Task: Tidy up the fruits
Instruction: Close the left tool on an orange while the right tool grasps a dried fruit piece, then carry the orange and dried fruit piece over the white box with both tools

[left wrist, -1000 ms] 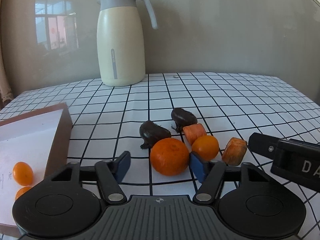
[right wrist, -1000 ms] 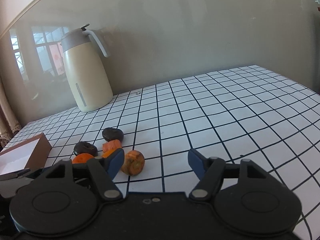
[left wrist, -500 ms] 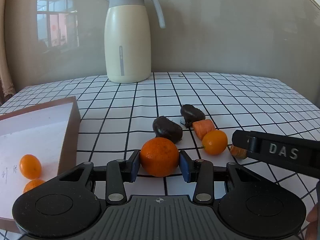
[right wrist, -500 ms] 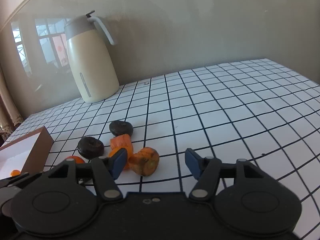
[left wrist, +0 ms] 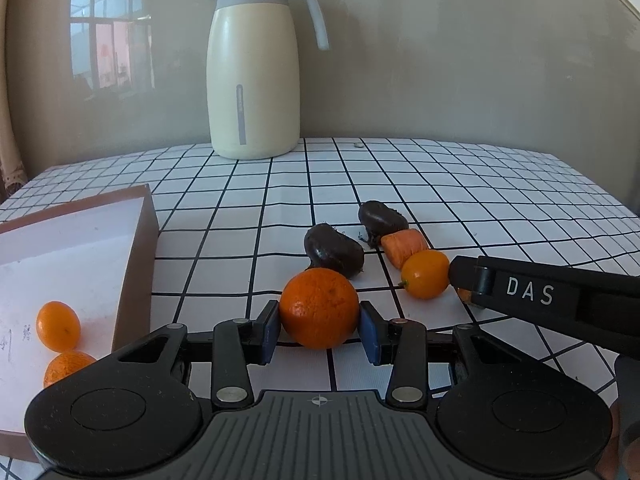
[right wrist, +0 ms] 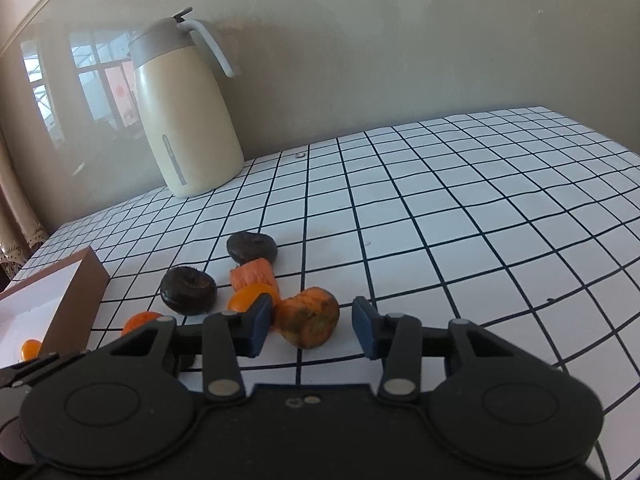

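Observation:
My left gripper (left wrist: pixel 319 324) is shut on a round orange tangerine (left wrist: pixel 319 307), both blue pads pressing its sides just above the checked tablecloth. My right gripper (right wrist: pixel 312 320) straddles a stubby carrot chunk (right wrist: pixel 308 322). Its jaws are closing, and a gap still shows beside the right pad. In the left wrist view one right finger (left wrist: pixel 520 288) lies across the chunk and hides most of it. A kumquat (left wrist: pixel 425 274), a second carrot piece (left wrist: pixel 404 246) and two dark shrivelled fruits (left wrist: pixel 334 252) (left wrist: pixel 380 218) lie just behind.
A brown box (left wrist: pixel 136 240) with a white inside stands at the left, holding a kumquat (left wrist: pixel 58 326) and a small tangerine (left wrist: pixel 68 366). A cream thermos jug (left wrist: pixel 254 68) stands at the back by the wall. The tablecloth (right wrist: pixel 480 220) stretches bare to the right.
The left jaws came in and gripped the tangerine, then stayed still. The right gripper moved forward around the carrot chunk and its jaws narrowed.

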Tool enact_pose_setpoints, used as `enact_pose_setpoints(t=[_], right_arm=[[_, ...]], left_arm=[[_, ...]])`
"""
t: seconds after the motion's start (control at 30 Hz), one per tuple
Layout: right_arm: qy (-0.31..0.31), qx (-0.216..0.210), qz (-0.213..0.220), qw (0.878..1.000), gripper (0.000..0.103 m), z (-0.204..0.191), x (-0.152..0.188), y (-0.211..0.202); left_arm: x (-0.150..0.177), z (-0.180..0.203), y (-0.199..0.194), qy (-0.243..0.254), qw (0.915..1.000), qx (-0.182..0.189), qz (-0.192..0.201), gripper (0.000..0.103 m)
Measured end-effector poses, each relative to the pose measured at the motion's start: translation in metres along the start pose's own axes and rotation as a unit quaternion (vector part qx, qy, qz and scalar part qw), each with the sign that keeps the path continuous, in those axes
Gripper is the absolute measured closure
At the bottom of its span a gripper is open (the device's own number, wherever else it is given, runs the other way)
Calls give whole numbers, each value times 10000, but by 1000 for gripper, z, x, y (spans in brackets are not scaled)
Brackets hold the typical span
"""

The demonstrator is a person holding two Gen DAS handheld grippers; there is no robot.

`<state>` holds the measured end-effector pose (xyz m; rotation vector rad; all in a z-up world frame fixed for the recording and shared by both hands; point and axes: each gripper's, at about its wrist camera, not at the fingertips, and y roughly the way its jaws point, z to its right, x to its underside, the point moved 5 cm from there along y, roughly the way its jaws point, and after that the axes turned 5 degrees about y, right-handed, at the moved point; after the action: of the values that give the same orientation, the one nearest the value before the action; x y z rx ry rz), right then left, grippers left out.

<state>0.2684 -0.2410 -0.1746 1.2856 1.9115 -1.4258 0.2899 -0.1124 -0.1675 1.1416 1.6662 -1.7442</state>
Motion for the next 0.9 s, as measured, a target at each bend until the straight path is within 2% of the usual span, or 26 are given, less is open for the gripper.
enact_pose_setpoints(t=[0.2,0.33,0.43,0.5,0.57,0.6,0.9], right_arm=[[20,-54,-39,10000,75,0,0,-2],[-293,233,31,9993,75,2,2,-7],[-393,262,3,9989,75,3,3,-7],[-378,295,-92,9988,72,3,5,-3],[-313,272,-92,9991,72,3,5,-2],[-271,239,-71,9993,76,3,4,-2],[-222,218,-26,9995,76,6,5,-7]], left_arm=[[0,1,1,21,10000,-9,-30,61],[0,1,2,20,10000,-8,-33,61],[0,1,2,20,10000,-13,-33,61],[0,1,2,23,10000,-15,-32,61],[0,1,2,20,10000,-15,-32,61],[0,1,2,15,10000,-13,-31,61],[1,0,1,-58,10000,19,-8,61]])
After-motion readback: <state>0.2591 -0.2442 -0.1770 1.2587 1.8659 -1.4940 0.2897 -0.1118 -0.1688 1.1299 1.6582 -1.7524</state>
